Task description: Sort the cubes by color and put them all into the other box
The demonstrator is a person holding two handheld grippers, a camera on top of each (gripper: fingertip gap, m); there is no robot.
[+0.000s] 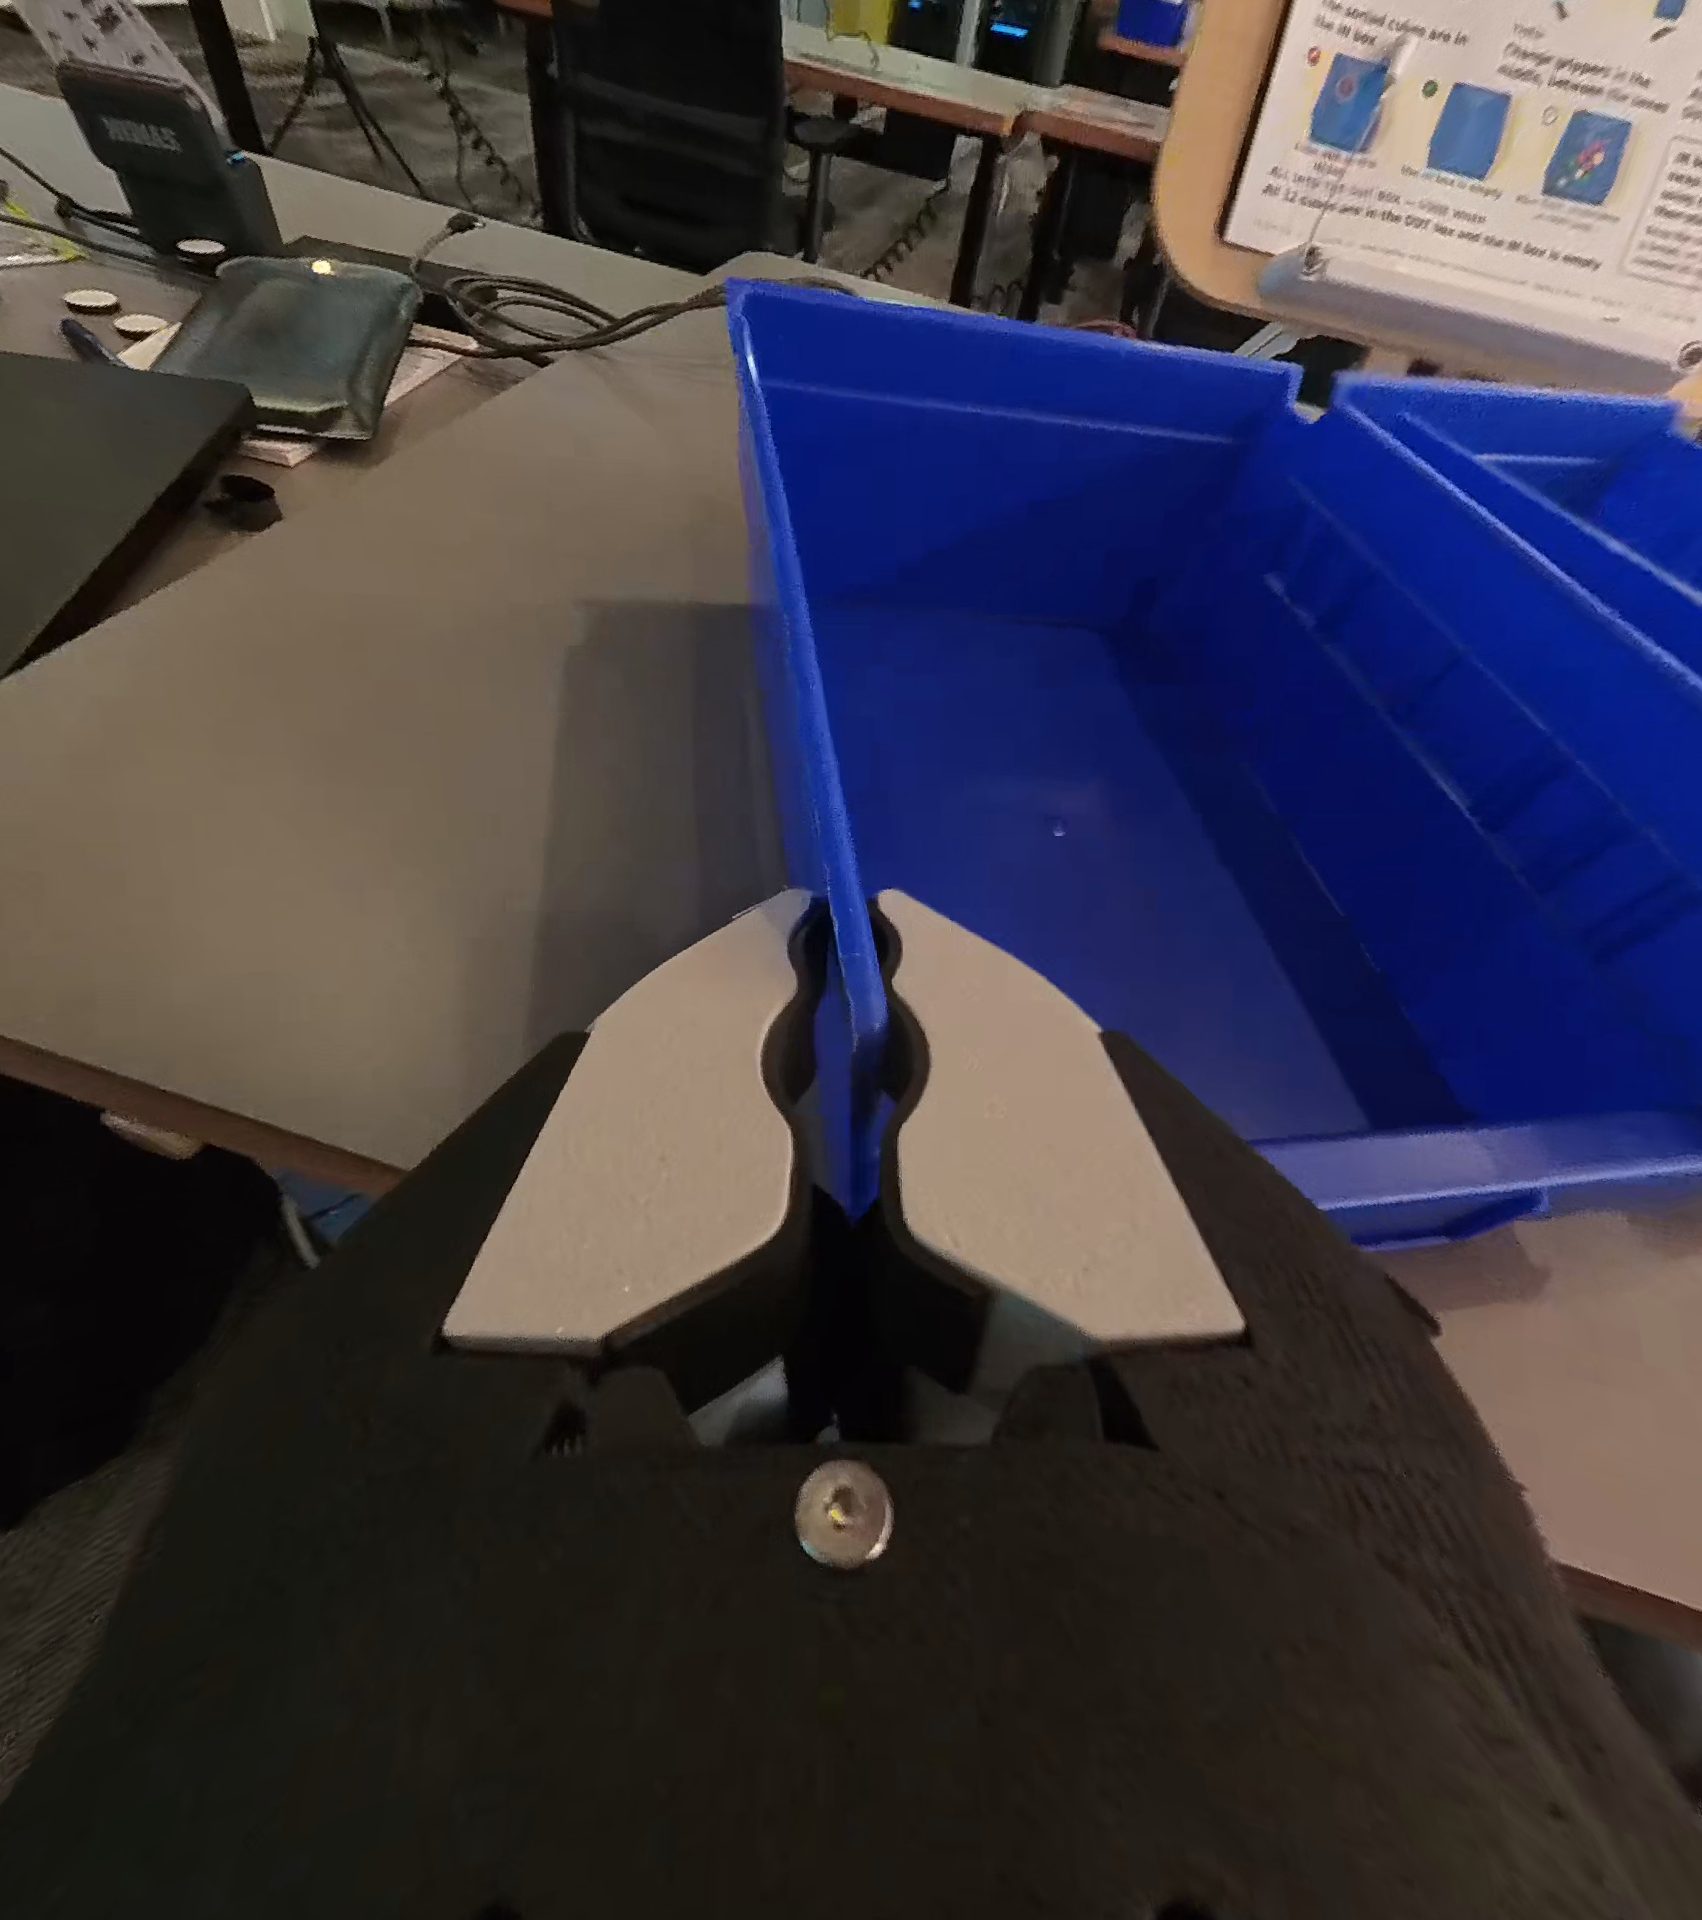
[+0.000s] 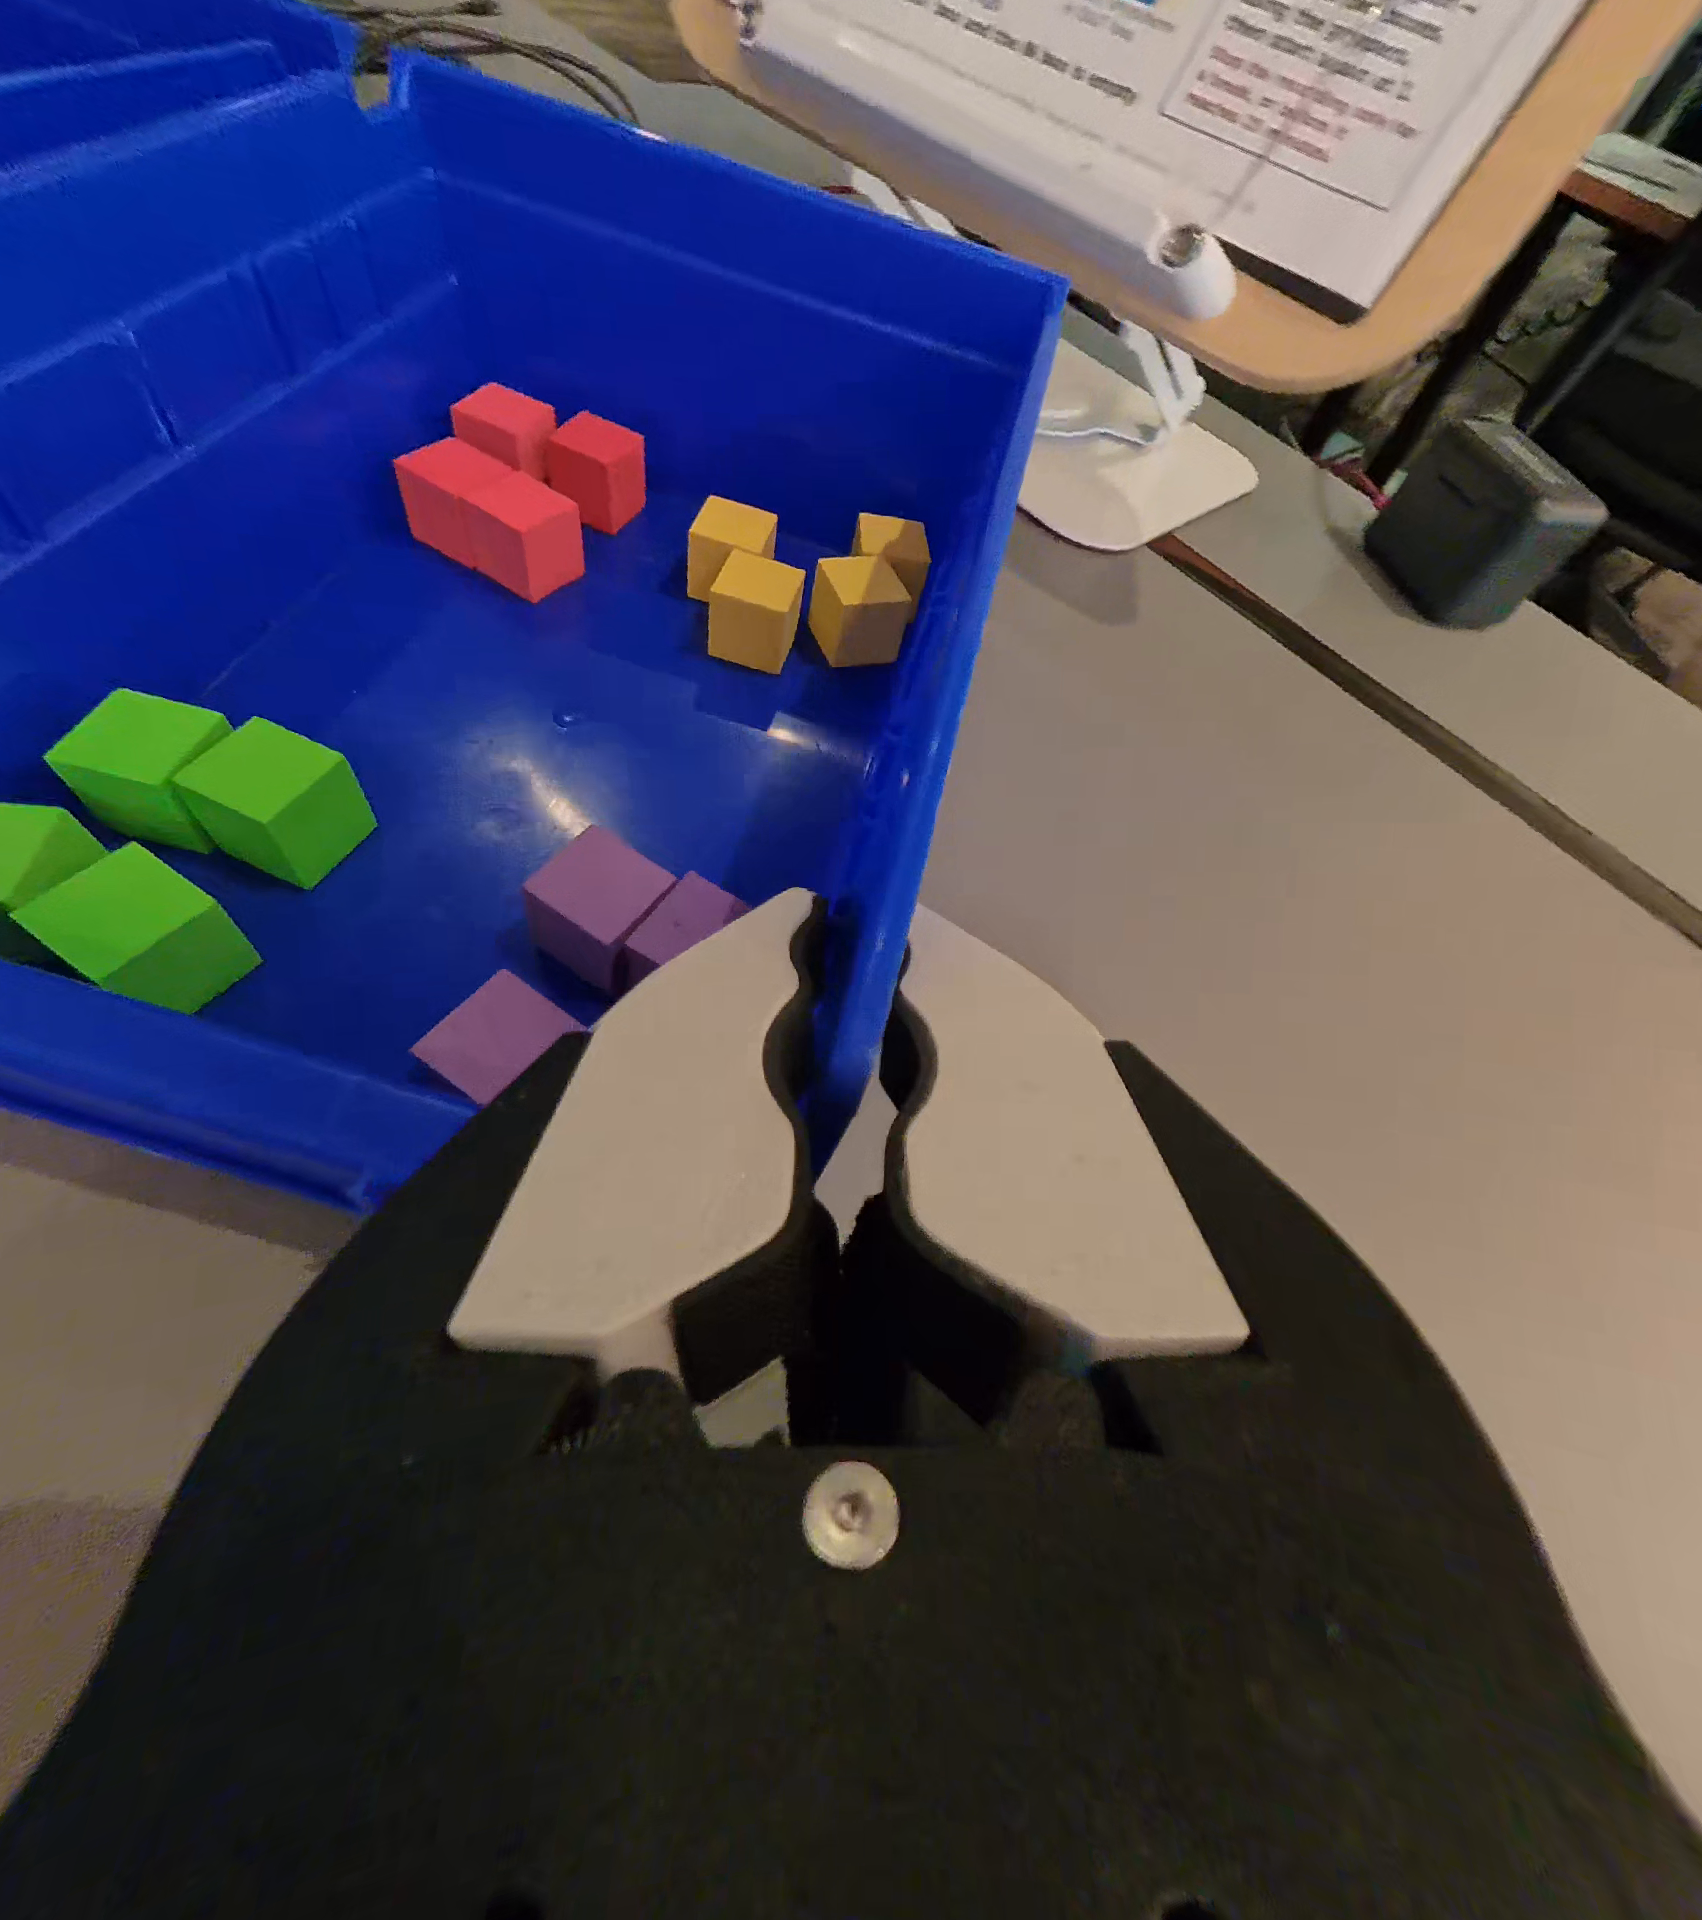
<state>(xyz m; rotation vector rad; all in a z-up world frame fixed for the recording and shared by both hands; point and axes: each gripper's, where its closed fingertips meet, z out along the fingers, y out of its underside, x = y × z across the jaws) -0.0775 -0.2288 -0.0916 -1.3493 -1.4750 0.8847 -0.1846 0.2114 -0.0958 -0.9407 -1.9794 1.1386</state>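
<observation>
Purple cubes (image 2: 598, 904) partly behind right tool (image 2: 852, 914)

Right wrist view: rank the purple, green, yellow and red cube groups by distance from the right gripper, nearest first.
1. Purple foam cubes, just left of the right gripper, partly hidden by its finger.
2. Yellow foam cubes, ahead, by the blue plastic bin's right wall.
3. Green foam cubes, far left; close to red.
4. Red foam cubes, back.

Printed instr. sheet (image 1: 1512, 145) w/ text on tan board; lettering on dark stand (image 1: 163, 156).
</observation>
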